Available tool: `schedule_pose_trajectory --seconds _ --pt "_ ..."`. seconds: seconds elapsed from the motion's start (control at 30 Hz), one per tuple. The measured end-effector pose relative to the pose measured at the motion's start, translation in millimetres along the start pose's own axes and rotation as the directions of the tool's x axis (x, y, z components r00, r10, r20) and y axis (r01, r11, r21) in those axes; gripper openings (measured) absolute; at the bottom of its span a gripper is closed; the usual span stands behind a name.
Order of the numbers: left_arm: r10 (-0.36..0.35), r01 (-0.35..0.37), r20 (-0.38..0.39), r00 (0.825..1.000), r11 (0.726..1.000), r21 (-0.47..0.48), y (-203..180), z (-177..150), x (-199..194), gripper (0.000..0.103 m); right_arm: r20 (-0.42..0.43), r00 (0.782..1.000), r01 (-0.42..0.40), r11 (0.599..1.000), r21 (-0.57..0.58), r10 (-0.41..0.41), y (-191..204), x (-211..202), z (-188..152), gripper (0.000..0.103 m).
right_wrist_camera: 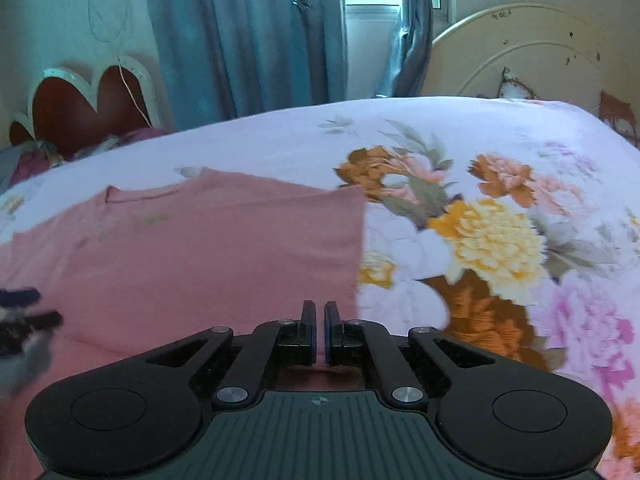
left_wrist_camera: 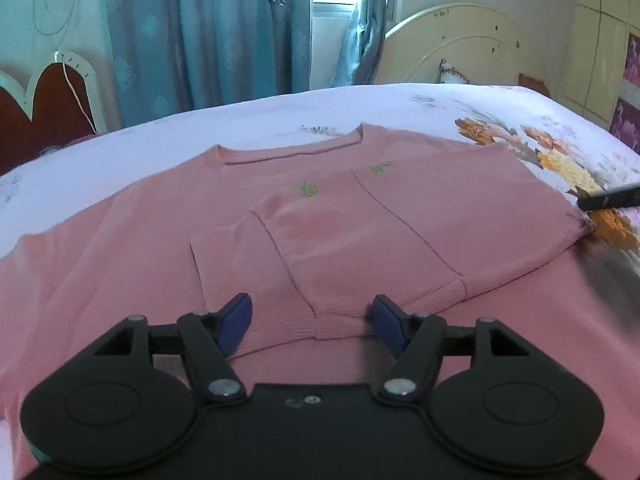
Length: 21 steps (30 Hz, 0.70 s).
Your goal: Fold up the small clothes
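A pink sweater lies flat on the bed, neckline away, both sleeves folded in across its front, tiny green marks on the chest. The left hand-held gripper gapes over one cuff, seemingly not touching; the right hand-held gripper is closed, empty.
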State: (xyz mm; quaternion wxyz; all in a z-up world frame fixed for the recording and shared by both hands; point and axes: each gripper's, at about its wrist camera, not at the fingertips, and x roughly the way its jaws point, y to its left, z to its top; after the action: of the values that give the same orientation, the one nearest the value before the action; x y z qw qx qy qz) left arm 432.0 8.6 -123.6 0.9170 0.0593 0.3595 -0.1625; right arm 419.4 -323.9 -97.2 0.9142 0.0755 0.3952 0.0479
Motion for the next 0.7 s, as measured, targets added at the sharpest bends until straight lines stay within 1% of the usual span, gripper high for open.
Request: schedule_pose_trajectory --seconds 0.03,0.1,0.17,0.2,0.23,0.27,0.3,0.33,0.37,0.4,0.47,0.5,0.53,0.57,0.63,0.67,0.7 --pt "-0.003 0.003 0.0 1.0 1.0 -0.012 3 -2 -1 0.068 -0.065 0.997 0.028 1.0 -0.001 -0.028 -1 14 -5 0.002" --pt "0.004 -0.004 -0.001 1.0 1.0 -0.031 8 -3 -4 0.068 -0.054 0.998 0.018 1.0 0.016 -0.017 -8 13 -12 0.001" --pt "0.013 -0.013 -0.004 1.0 0.999 -0.037 12 -5 -8 0.068 -0.061 0.998 0.033 0.999 0.025 -0.031 -7 3 -9 0.002" --pt "0.014 -0.015 -0.009 1.0 0.999 -0.043 16 -7 -8 0.071 -0.033 0.999 0.037 0.999 0.019 -0.036 -4 -2 -9 0.002" --pt "0.012 -0.013 -0.018 1.0 0.998 -0.062 20 -9 -7 0.075 -0.004 1.0 0.024 1.0 0.013 -0.024 -1 -5 -11 0.002" --pt "-0.004 0.003 -0.014 1.0 0.996 -0.094 24 -10 -5 0.075 -0.029 0.999 0.022 1.0 0.018 -0.021 0 0 -13 0.002" --pt "-0.017 0.016 -0.003 1.0 0.993 -0.115 28 -11 -6 0.075 -0.077 0.997 0.03 0.999 0.027 -0.028 -1 10 -16 0.002" --pt "-0.018 0.017 -0.005 1.0 0.993 -0.115 29 -11 -7 0.073 -0.064 0.997 0.037 0.999 0.021 -0.036 1 10 -15 0.002" --pt "-0.009 0.008 -0.011 1.0 0.994 -0.107 28 -9 -10 0.073 -0.078 0.996 0.052 0.998 0.02 -0.051 5 9 -11 0.002" --pt "0.003 -0.004 -0.005 1.0 0.995 -0.098 28 -8 -14 0.074 -0.074 0.996 0.05 0.998 0.03 -0.048 9 4 -7 0.002" --pt "0.036 -0.035 0.014 0.999 0.995 -0.097 34 -10 -25 0.082 -0.023 0.999 0.047 0.998 0.032 -0.046 15 -6 -6 0.003" --pt "0.057 -0.054 0.024 0.998 0.993 -0.104 39 -12 -31 0.087 -0.005 0.998 0.066 0.997 0.028 -0.066 20 -10 -6 0.027" --pt "0.086 -0.081 0.039 0.996 0.99 -0.118 48 -16 -40 0.09 0.009 0.998 0.068 0.997 0.03 -0.069 23 -12 -6 0.052" --pt "0.113 -0.105 0.046 0.993 0.985 -0.137 57 -19 -48 0.091 0.038 0.998 0.055 0.998 0.033 -0.056 27 -16 -7 0.084" --pt "0.17 -0.156 0.054 0.984 0.969 -0.192 84 -29 -67 0.09 0.061 0.998 0.021 0.999 0.029 -0.022 37 -21 -8 0.081" --pt "0.201 -0.182 0.063 0.978 0.957 -0.225 99 -35 -78 0.088 0.062 0.998 -0.002 1.0 0.026 0.0 43 -23 -9 0.072" --pt "0.233 -0.207 0.07 0.97 0.942 -0.265 116 -43 -88 0.082 0.054 0.998 -0.019 0.999 0.027 0.017 48 -22 -9 0.06"
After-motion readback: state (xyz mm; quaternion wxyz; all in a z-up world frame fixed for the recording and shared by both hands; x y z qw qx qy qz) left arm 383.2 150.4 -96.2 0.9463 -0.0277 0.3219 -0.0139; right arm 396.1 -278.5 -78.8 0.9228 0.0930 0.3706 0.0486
